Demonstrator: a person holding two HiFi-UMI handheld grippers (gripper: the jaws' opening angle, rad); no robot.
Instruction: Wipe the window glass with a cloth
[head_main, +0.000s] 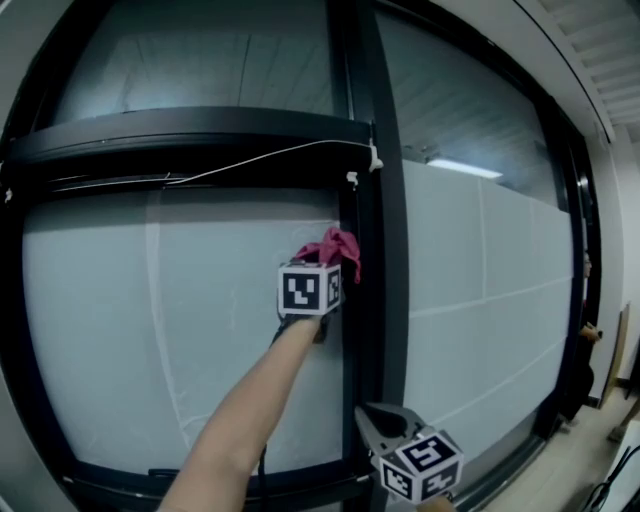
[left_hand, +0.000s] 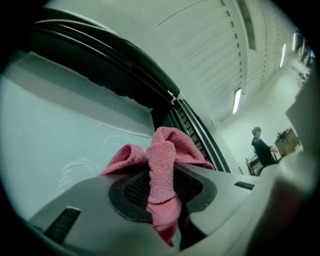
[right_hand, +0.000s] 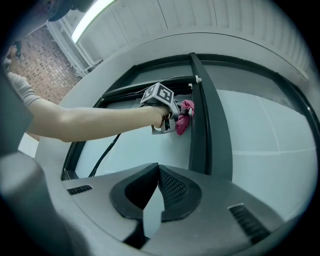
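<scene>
The left gripper (left_hand: 162, 189) is clamped on the pink cloth (head_main: 336, 247), pressed to the window glass (head_main: 150, 320) just beside the black frame post (head_main: 366, 300), while the right gripper (right_hand: 156, 172) hangs low with jaws together, empty, so wiping seems under way and much of the pane probably remains

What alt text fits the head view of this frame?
The left hand-held gripper, on an outstretched arm, holds a pink cloth up to the window glass, close beside the black upright frame bar. The right hand-held gripper hangs low at the bottom edge, empty and away from the cloth.
</scene>
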